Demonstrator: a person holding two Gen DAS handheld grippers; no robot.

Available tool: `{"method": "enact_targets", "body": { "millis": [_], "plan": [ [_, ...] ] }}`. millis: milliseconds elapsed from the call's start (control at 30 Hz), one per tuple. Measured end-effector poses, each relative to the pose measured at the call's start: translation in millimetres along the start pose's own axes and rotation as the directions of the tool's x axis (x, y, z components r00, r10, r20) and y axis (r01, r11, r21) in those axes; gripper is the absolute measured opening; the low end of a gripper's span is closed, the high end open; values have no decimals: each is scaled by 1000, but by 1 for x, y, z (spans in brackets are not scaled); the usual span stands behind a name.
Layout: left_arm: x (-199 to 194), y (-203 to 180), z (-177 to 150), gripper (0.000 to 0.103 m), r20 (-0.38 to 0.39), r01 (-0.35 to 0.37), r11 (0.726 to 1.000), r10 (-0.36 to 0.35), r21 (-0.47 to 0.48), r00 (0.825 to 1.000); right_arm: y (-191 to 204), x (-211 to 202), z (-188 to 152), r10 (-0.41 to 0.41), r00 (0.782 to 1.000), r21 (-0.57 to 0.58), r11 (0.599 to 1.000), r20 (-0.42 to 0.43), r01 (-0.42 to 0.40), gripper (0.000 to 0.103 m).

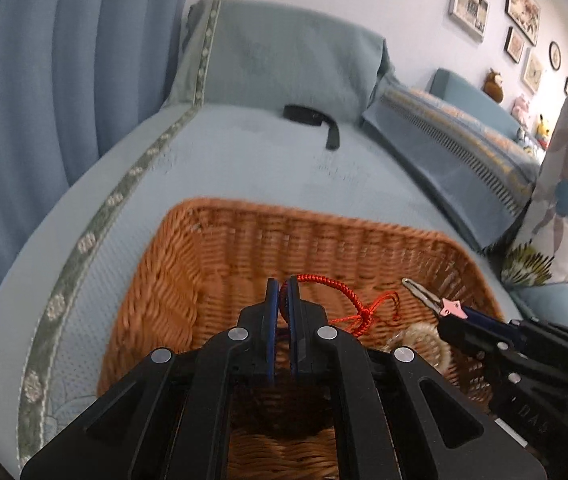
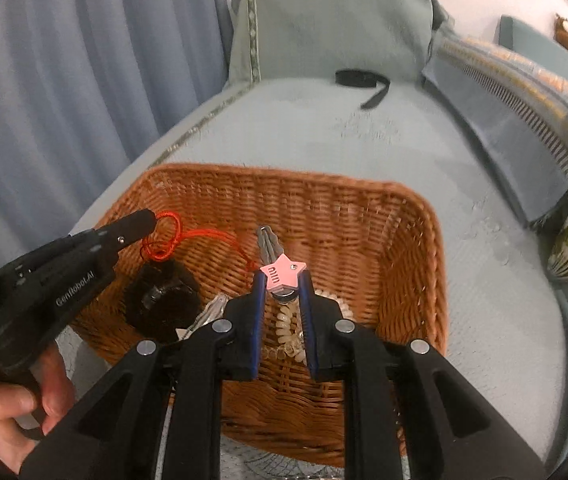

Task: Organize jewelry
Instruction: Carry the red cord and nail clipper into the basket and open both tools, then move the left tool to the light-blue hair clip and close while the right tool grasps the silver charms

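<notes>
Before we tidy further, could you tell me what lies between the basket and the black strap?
Only bare blue sofa cover between basket and black strap, in both views.

One woven orange-brown wicker basket (image 2: 423, 248). One red braided cord bracelet (image 1: 335, 284). One pink star-topped metal hair clip (image 2: 282, 272). One cream coiled hair tie (image 2: 289, 328), near side of the basket. One black strap (image 2: 363, 80), far on the sofa. Two black tongs: left tongs (image 1: 283, 284), right tongs (image 2: 284, 276).
</notes>
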State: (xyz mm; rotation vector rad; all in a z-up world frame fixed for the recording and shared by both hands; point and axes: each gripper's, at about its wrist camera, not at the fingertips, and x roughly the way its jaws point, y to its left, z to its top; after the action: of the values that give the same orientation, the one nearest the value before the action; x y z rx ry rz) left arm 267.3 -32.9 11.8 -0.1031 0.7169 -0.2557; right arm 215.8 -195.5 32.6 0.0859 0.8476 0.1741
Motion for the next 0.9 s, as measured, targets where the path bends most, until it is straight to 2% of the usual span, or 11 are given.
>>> {"method": "enact_targets", "body": {
  "millis": [100,167,267,367,433,533,600,700,733,900],
  "plan": [
    [2,3,-5,4,-1,36,999,-36,4,999,-1,4,-3,7,1000,-2,1000,-16,-7,15],
    [-1,4,-6,14,1,45,999,-45,2,999,-2,4,-4,7,1000,-5,1000,-22,-8,16],
    [-16,6,-7,25,33,60,998,-60,2,998,-7,-1,-4,24,1000,16,1000,-19,-23,24],
    [-40,6,-7,38,78,70,998,-70,4,995,-10,-14,-6,34,999,16,999,-4,-34,25],
    [-64,6,-8,41,134,66,998,-67,9,989,-9,-28,-9,44,999,18,999,9,-44,26],
    [-101,4,-9,54,194,91,996,-92,15,977,-9,-50,-14,55,998,16,998,33,-56,29],
    [-122,1,-11,54,223,101,995,-104,23,969,-8,-65,-19,58,997,6,998,53,-58,32],
    [-155,-6,-16,61,258,124,991,-132,47,957,-6,-92,-27,58,994,-7,998,93,-58,45],
    [-168,-8,-20,66,272,128,990,-139,57,952,-7,-103,-31,65,992,-7,998,111,-64,46],
    [-208,-9,-44,67,304,135,989,-145,52,942,-10,-140,-61,74,983,-14,997,169,-72,46]
  ]
}}
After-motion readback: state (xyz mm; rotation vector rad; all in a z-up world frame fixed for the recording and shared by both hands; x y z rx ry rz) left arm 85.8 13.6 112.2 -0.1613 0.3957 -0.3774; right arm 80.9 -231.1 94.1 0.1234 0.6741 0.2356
